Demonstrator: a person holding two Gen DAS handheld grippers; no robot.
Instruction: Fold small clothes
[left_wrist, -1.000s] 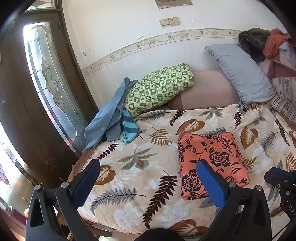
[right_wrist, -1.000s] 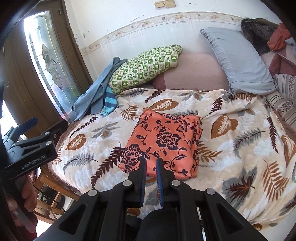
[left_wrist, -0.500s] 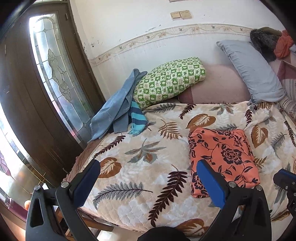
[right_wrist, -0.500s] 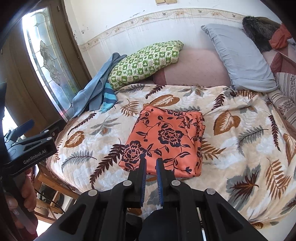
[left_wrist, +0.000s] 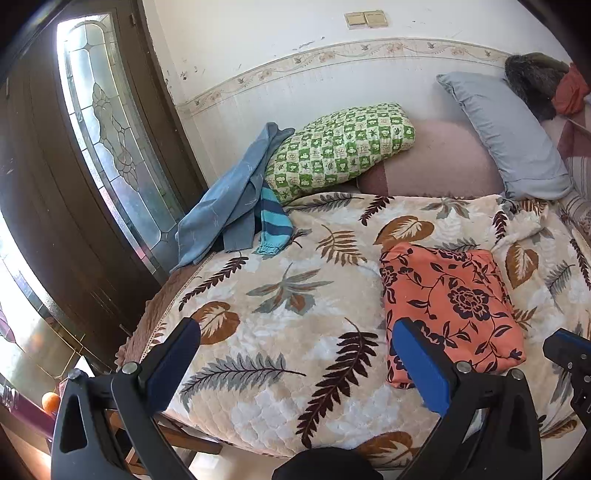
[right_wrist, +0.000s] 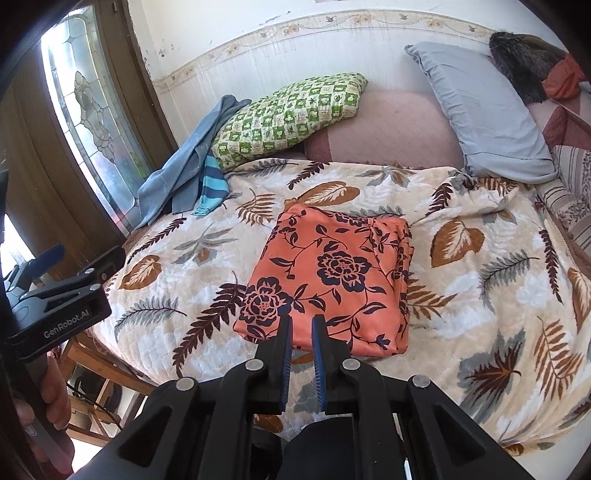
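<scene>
A folded orange garment with dark flowers (left_wrist: 450, 302) (right_wrist: 332, 273) lies flat on the leaf-print blanket (left_wrist: 288, 332) (right_wrist: 480, 295). My left gripper (left_wrist: 295, 328) is open wide over bare blanket to the left of the garment, and its right finger (left_wrist: 417, 365) overlaps the garment's near left corner in the picture. My right gripper (right_wrist: 301, 321) is shut with nothing between its fingers, its tips at the garment's near edge. A heap of blue clothes (left_wrist: 229, 206) (right_wrist: 177, 177) with a striped teal piece (left_wrist: 275, 225) (right_wrist: 212, 190) lies at the bed's far left corner.
A green checked pillow (left_wrist: 340, 147) (right_wrist: 284, 114) and a grey pillow (left_wrist: 506, 136) (right_wrist: 480, 110) lean on the back wall. More clothes are piled at the far right (left_wrist: 546, 88). A wooden door with patterned glass (left_wrist: 107, 147) stands left of the bed. A hand (right_wrist: 48, 391) holds the left gripper's handle.
Both grippers have come a little lower and nearer the bed, so the orange garment looks slightly larger. The jaws stand as before, and the clothes have not moved.
</scene>
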